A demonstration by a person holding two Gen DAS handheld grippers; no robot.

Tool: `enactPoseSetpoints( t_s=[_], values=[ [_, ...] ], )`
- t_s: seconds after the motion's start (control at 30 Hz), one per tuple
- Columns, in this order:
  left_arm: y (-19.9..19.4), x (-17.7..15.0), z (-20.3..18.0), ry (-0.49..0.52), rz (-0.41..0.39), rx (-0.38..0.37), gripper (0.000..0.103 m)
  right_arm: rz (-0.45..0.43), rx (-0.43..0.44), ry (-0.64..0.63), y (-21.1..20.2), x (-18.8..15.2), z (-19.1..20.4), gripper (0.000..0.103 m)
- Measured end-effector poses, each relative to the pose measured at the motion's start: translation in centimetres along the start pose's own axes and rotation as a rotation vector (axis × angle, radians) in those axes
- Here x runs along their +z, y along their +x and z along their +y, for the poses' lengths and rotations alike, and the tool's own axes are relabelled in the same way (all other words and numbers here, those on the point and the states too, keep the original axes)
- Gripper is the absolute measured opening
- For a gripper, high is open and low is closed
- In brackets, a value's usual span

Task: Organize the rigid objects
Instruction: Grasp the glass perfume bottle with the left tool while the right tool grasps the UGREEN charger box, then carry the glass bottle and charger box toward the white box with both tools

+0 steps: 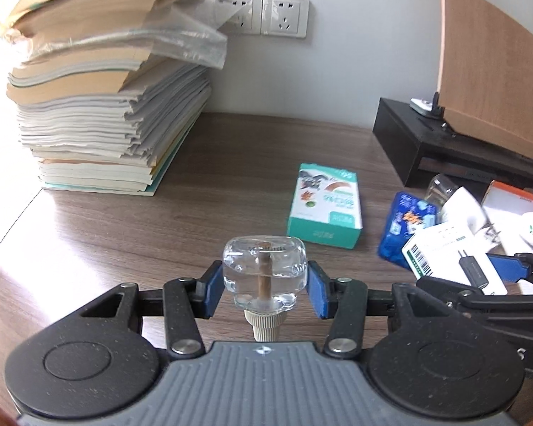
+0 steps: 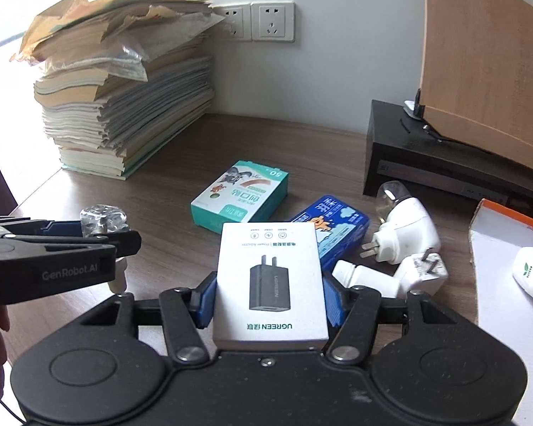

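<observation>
Left wrist view: left gripper (image 1: 264, 280) pinching glass bottle (image 1: 264, 269), neck pointing back toward palm. Right gripper (image 2: 270, 298) clamping charger box (image 2: 270, 284), long axis running straight ahead between fingers.

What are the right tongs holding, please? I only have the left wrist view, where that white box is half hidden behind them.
Observer: The right tongs are shut on a white charger box, with a blue pad against each long side. The lid shows a black adapter and the name UGREEN.
Operator: Thank you. What lies just right of the box?
Observer: There are two white plugs. The larger plug points its prongs toward the blue pack. The smaller plug lies nearer the tongs, prongs up.
</observation>
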State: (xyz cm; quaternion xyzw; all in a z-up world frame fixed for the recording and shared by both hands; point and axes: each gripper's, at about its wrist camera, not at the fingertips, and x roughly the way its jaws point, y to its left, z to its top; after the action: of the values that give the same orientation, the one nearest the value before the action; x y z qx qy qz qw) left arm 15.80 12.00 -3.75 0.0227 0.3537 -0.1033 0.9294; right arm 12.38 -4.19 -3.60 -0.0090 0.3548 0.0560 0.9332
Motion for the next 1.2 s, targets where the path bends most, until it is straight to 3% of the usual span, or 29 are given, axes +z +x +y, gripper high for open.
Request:
enactPoseSetpoints(
  t_s=[0.27, 0.53, 0.87, 1.2],
  values=[
    [-4.3, -0.4, -5.7, -0.014, -0.01, -0.027, 0.05, -0.049, -0.022, 0.049, -5.9, -0.7, -5.3, 0.07],
    [-7.4, -0.5, -14.5, 0.039, -0.023, -0.084, 0.05, -0.099, -0.094, 0.12, -12.3, -1.9, -12.9, 0.07],
    [-8.5, -1.0, -24.8, 0.131, -0.031, -0.176, 0.05, -0.131, -0.206, 0.215, -18.4, -4.7, -21.3, 0.071],
    [-8.6, -1.5, -29.7, 0.175, -0.037, -0.23, 0.05, -0.161, -0.26, 0.267, -21.6, -6.5, -25.3, 0.071]
  ],
)
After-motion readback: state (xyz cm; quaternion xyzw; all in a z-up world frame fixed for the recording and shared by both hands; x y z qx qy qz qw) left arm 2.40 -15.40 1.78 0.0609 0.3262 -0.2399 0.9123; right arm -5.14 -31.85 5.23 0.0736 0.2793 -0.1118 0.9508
